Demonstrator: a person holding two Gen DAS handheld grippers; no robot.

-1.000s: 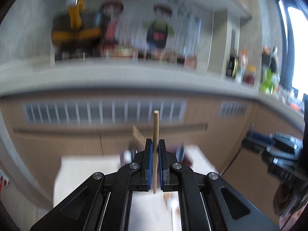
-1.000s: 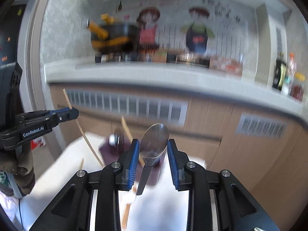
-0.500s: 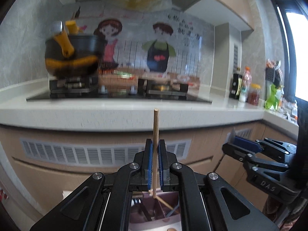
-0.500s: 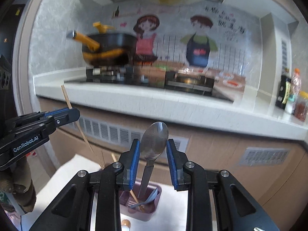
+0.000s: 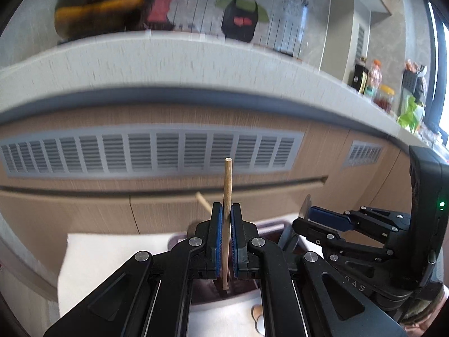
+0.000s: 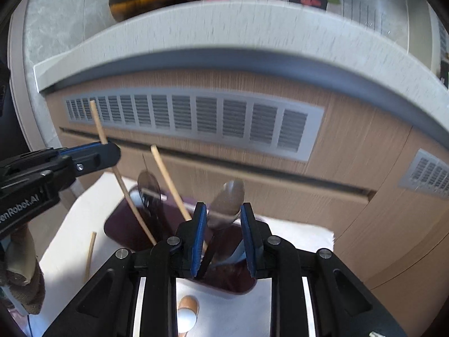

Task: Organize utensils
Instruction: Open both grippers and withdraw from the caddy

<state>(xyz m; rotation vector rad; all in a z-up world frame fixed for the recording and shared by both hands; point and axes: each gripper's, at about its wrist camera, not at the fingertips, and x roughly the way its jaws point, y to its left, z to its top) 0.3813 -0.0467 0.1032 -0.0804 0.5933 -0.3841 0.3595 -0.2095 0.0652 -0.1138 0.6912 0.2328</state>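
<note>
- Left gripper [image 5: 226,234]: jaws clamped on a thin, upright wooden chopstick [image 5: 227,196]; its lower tip dips into the dark purple plastic utensil holder [image 6: 123,221], inside mostly hidden by the jaws.
- Right gripper [image 6: 221,224]: jaws closed on a silver metal spoon [image 6: 228,199], bowl blurred, handle reaching down into the holder.
- In the holder: another spoon [image 6: 148,188] and a leaning chopstick [image 6: 168,177].
- White worktop [image 6: 70,252]: loose chopstick [image 6: 89,255].
- Readable on the left gripper: "enRobot.AI", cut off.
- Far wall poster blurred.
</note>
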